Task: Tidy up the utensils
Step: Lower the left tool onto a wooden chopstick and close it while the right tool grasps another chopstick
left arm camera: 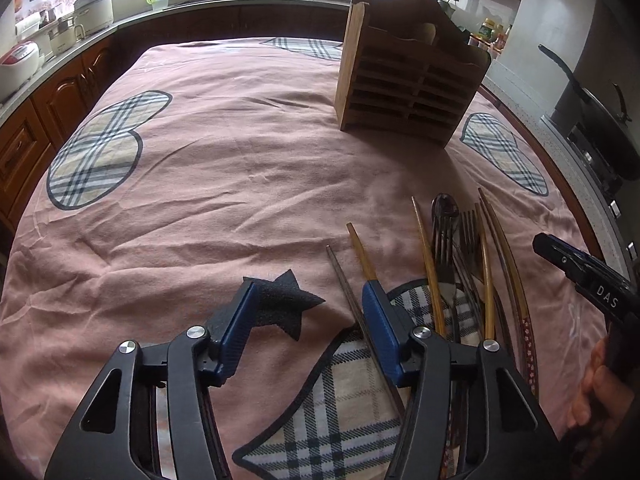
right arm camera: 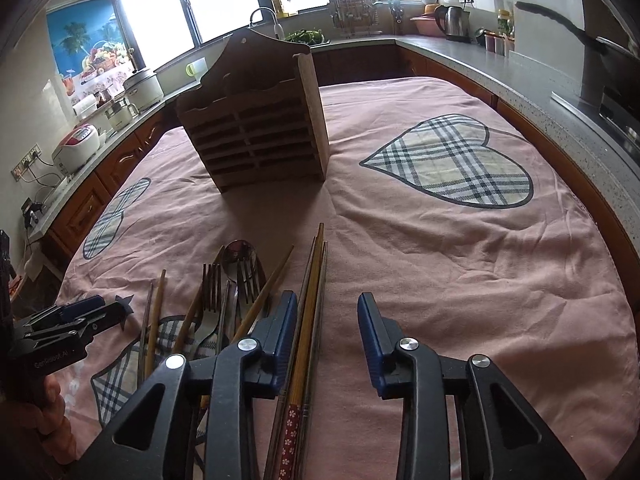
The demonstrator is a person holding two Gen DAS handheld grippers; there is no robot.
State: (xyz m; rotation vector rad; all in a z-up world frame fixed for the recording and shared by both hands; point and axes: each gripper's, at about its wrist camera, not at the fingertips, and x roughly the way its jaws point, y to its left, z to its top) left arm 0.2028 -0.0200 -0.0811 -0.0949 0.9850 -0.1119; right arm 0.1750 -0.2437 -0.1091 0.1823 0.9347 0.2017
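Loose pile of thin wooden chopsticks, forks and a spoon [right arm camera: 240, 280] lies on the pink cloth-covered bench [right arm camera: 440, 272], short of the slatted wooden holder [right arm camera: 256, 136]. Both left gripper [left arm camera: 310, 312] and right gripper [right arm camera: 327, 324] have fingers spread, pinching nothing. Light, stiff, slippery sticks; I'd grab mid-shaft.

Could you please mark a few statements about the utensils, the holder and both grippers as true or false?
1. The wooden holder stands upright on the pink cloth. True.
2. The forks already sit in the holder. False: they lie on the cloth among the chopsticks.
3. The left gripper grips a spoon. False: its jaws are open, with one chopstick lying between them.
4. The right gripper has chopsticks beside its left finger. True.
5. A kettle stands on the counter. True.
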